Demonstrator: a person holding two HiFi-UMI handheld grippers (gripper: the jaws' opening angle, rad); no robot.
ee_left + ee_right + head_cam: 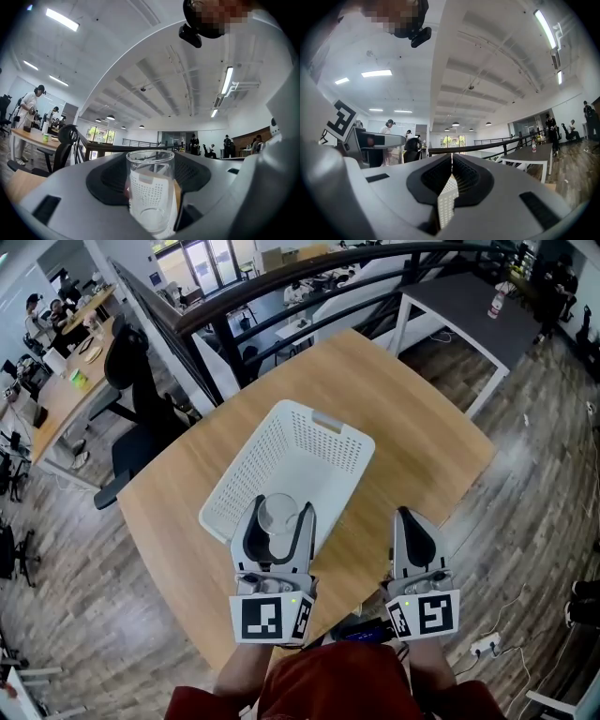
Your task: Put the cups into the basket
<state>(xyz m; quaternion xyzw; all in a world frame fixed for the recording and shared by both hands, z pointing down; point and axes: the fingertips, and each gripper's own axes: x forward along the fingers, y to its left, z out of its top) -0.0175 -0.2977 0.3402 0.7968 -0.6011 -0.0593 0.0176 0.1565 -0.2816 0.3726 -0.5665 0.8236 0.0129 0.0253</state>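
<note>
- left gripper (281, 508): jaws wide apart, clamped on a clear glass cup (277, 518). The left gripper view shows the cup upright between the black pads.
- head view only: the cup hangs over the near rim of the white basket (323, 420). The left gripper view shows just a bit of perforated basket wall through the glass.
- right gripper (407, 517): jaws together, tips touching, nothing held. The right gripper view shows this plainly; from the head view the jaws are only a narrow wedge.
- right gripper is over bare wooden table (412, 451), to the right of the basket and apart from it.
- right gripper view only: a sliver of basket mesh shows in the gap under the closed tips. The left gripper's marker cube (341, 118) is at the left edge.
- head view: the basket is empty, sits diagonally mid-table, handle slot on the far wall.
- head view beyond the table: black railing (281, 287), office chair (131, 371), grey side table (469, 296) with a bottle (496, 304).
- left gripper view only: people at a desk, far left.
</note>
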